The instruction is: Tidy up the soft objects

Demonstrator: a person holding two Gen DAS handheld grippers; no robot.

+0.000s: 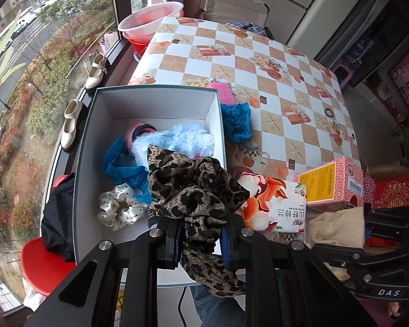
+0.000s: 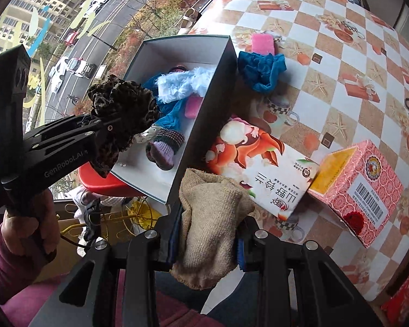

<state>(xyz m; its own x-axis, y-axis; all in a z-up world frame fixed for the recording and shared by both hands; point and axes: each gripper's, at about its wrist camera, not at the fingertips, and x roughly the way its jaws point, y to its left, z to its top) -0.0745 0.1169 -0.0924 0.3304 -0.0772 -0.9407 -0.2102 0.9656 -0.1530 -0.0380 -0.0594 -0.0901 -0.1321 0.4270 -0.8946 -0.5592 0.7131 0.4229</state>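
Left gripper (image 1: pixel 201 242): jaws clenched on a leopard-print scrunchie (image 1: pixel 193 190), which bunches above the pads and hangs below them, over the near end of the box.
Right gripper (image 2: pixel 204 242): jaws clenched on a beige knit sock (image 2: pixel 210 223); the sock is folded between the pads, just off the near corner of the box.
Hand (image 2: pixel 27 229): in the right wrist view a hand in a maroon sleeve holds the left gripper's handle.
Box (image 1: pixel 155 92): open, white inside and dark outside, at the table's window-side edge.
In the box: a white dotted scrunchie (image 1: pixel 120 207), a blue cloth (image 1: pixel 122 166), a pale-blue fluffy piece (image 1: pixel 177 141), something pink behind it, and a purple striped knit item (image 2: pixel 163 147).
Beside the box: a blue scrunchie (image 1: pixel 235 122) and a pink sponge (image 1: pixel 220 90), both on the table just outside the right wall.
Table (image 1: pixel 286 81): covered by a checked cloth; a flowered tissue pack (image 1: pixel 272 204) and a pink carton (image 1: pixel 332 182) lie near the grippers.
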